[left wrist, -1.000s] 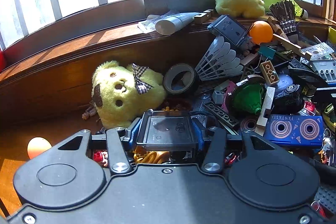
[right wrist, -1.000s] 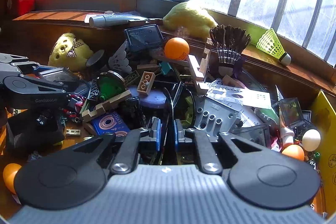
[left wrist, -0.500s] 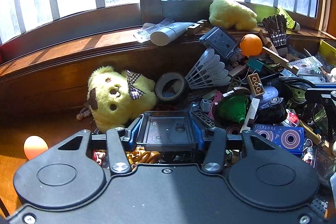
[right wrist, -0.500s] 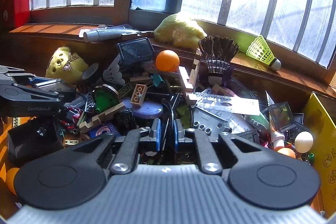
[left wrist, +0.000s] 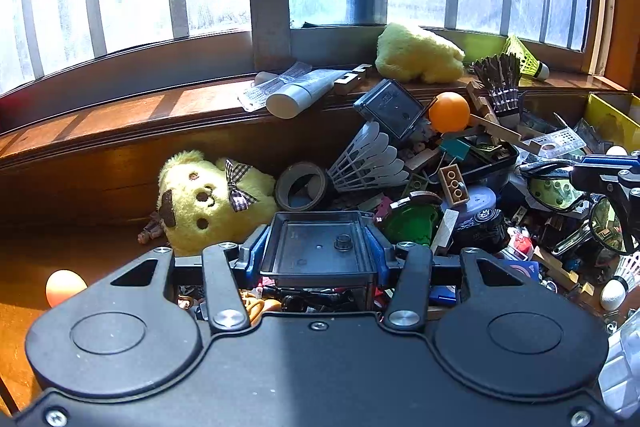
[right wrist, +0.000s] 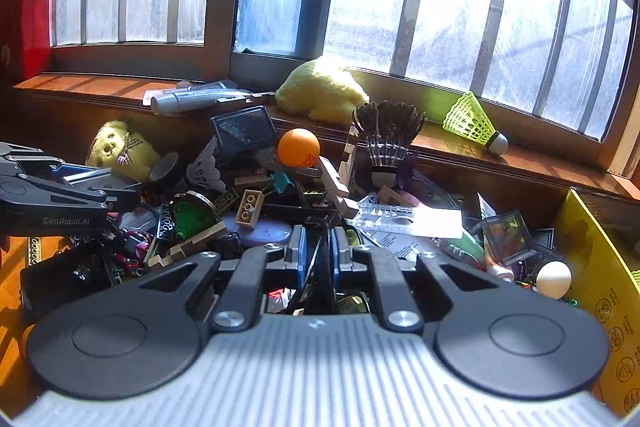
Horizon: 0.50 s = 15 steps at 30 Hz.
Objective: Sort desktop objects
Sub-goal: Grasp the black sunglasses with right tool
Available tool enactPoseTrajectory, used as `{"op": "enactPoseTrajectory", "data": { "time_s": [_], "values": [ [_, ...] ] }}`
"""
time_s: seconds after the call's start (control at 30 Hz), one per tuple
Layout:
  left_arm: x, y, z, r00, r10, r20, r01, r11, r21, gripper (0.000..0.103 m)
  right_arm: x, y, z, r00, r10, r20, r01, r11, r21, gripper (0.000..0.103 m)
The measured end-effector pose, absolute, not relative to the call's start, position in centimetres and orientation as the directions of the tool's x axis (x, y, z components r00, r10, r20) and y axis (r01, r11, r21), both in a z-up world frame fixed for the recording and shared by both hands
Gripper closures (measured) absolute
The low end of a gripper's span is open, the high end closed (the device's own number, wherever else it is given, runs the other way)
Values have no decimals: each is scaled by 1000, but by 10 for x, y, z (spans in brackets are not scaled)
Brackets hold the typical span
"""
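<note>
The left gripper (left wrist: pixel 318 251) is clamped on a dark clear box (left wrist: pixel 318 247), its blue pads pressed against the box's two sides, held level above the clutter just in front of the yellow plush dog (left wrist: pixel 208 199). The right gripper (right wrist: pixel 318 259) is closed almost fully on the thin black frame of a pair of sunglasses (left wrist: pixel 576 203), which hang to the right of the dog, over the middle of the pile.

Risks, as I judge them: the box has smooth plastic walls and is held only by side pressure, so a tilt or a jerk could let it slide out and drop back into the heap. The glasses are pinched at a narrow rim; they could swing or twist in the grip, and the dangling arm could snag on the wooden blocks (right wrist: pixel 336 183) or the ruler (right wrist: pixel 408 221) beneath. The pile itself is loosely stacked, and the orange ball (right wrist: pixel 299 148) perched high behind the dog looks ready to roll if anything under it is nudged. The two grippers are also near each other, so a careless crossing could knock one load loose
</note>
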State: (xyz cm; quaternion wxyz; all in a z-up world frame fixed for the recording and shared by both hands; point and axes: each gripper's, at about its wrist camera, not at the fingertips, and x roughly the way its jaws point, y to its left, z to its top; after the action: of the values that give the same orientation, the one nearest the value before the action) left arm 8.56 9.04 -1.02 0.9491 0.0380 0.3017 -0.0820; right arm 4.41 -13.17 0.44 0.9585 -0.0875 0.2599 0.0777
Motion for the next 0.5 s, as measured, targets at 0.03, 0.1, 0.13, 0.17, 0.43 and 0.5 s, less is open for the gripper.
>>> {"op": "enactPoseTrajectory", "data": {
  "time_s": [0.03, 0.1, 0.13, 0.17, 0.43, 0.5],
  "values": [
    [84, 90, -9, 805, -138, -578, 183, 983, 19, 56, 43, -132, 5, 854, 102, -510, -192, 973, -128, 88],
    [83, 89, -7, 803, -148, -577, 189, 982, 11, 56, 41, -133, 5, 854, 97, -511, -190, 973, -132, 88],
    [82, 88, -7, 802, -153, -577, 192, 981, 7, 56, 41, -134, 4, 849, 96, -520, -193, 972, -134, 88],
    [81, 88, -7, 801, -157, -578, 195, 981, 4, 56, 41, -135, 1, 841, 98, -533, -199, 970, -136, 88],
    [74, 85, -7, 794, -173, -583, 206, 979, -10, 56, 31, -137, -11, 819, 66, -571, -199, 964, -175, 41],
    [73, 84, -6, 794, -176, -582, 208, 978, -11, 56, 27, -137, -9, 823, 58, -565, -205, 958, -200, 36]
  ]
}}
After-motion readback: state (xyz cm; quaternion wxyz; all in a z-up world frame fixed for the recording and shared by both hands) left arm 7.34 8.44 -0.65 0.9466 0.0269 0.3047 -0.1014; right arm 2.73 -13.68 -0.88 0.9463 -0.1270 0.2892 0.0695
